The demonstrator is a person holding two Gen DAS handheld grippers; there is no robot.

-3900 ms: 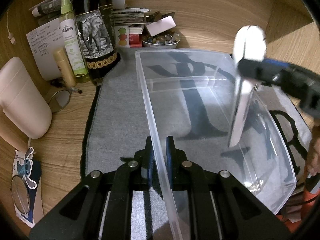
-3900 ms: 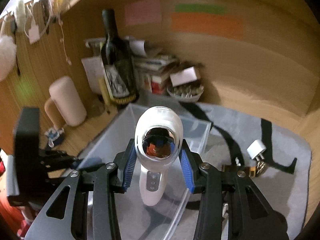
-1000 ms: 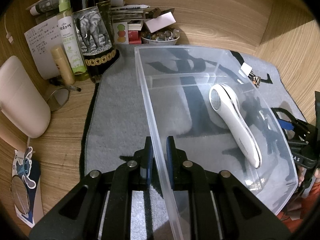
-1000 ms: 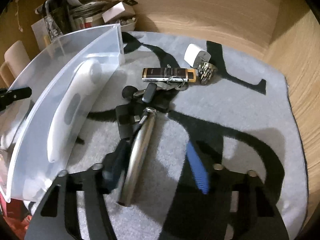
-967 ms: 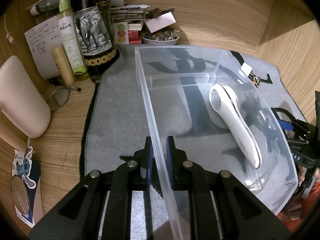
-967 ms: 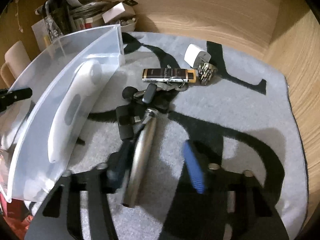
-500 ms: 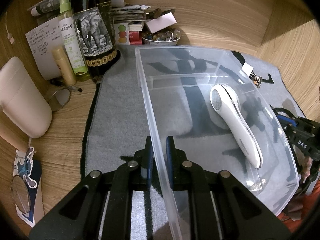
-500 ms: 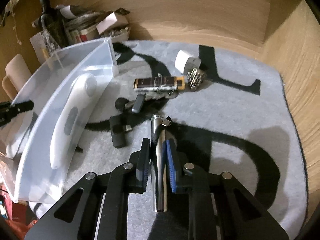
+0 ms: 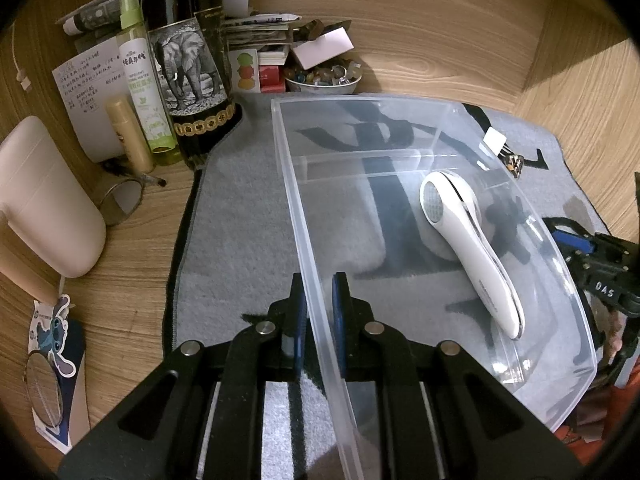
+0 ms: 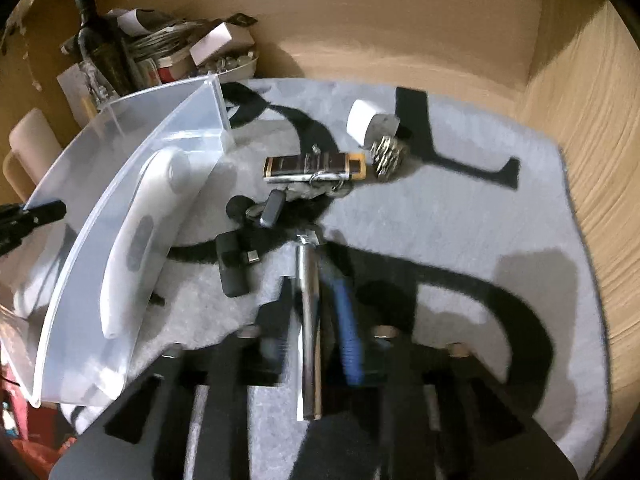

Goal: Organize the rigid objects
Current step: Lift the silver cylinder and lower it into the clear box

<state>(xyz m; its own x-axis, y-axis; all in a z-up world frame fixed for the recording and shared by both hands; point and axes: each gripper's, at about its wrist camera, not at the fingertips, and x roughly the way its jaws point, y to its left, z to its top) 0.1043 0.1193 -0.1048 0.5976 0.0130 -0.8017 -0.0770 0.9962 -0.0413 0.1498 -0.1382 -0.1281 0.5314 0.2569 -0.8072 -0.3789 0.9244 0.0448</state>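
Observation:
My left gripper [image 9: 319, 296] is shut on the near wall of a clear plastic bin [image 9: 294, 184] that rests on a grey mat. A white handheld lint shaver [image 9: 468, 244] lies inside the bin; it also shows in the right wrist view [image 10: 140, 236]. My right gripper [image 10: 310, 284] is shut on a silver metal cylinder [image 10: 308, 320], held just above the mat right of the bin [image 10: 120, 160]. Beyond it lie a black dongle [image 10: 232, 264], a black key fob [image 10: 274, 208], a dark and gold lighter [image 10: 316, 166] and a white charger [image 10: 366, 124].
A dark wine bottle [image 9: 188, 64], a green spray bottle [image 9: 144, 76], a beige tube [image 9: 128, 132], papers and a bowl of trinkets [image 9: 324, 78] crowd the back left. A beige container [image 9: 44, 204] stands left. Wooden walls [image 10: 580, 100] close the back and right.
The right gripper set the lint shaver in the bin, moved to the mat, then closed on the silver cylinder and lifted it slightly. The left gripper kept holding the bin wall.

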